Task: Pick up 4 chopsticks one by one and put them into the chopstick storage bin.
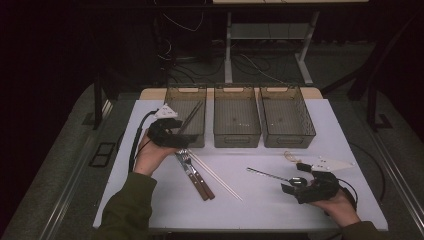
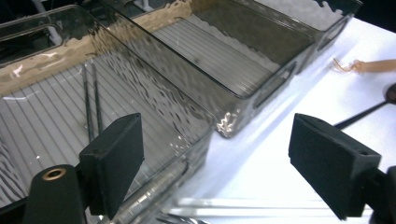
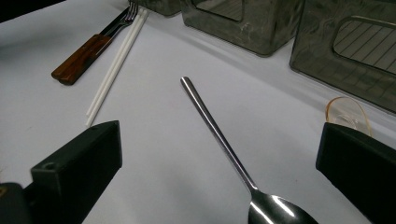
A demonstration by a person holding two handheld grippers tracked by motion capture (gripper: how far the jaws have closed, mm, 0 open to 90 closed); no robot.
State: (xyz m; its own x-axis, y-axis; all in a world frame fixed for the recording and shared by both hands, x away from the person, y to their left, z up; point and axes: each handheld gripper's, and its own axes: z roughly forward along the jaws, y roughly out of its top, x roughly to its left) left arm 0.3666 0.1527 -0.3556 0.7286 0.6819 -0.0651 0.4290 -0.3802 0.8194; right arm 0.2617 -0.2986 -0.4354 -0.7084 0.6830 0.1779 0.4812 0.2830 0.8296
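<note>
Two handheld grippers work over a white table (image 1: 260,200). At the left, the left gripper (image 1: 172,134) hovers at the near edge of the leftmost bin (image 1: 172,97), its black block-shaped jaws spread wide with nothing between them. That bin, a smoky translucent plastic tray with a ribbed floor, holds a pair of thin dark chopsticks (image 2: 92,100) lying side by side. Two matching bins to its right, the middle bin (image 1: 236,137) and the right bin (image 1: 289,140), look empty. At the near right, the right gripper (image 1: 305,186) rests low on the table, jaws also parted wide and released, straddling the shiny bowl of a steel spoon (image 3: 224,144) without touching it; the slender handle points away to the left. Between the hands lie wooden-handled forks (image 1: 194,175) and long white chopsticks (image 1: 216,176).
</note>
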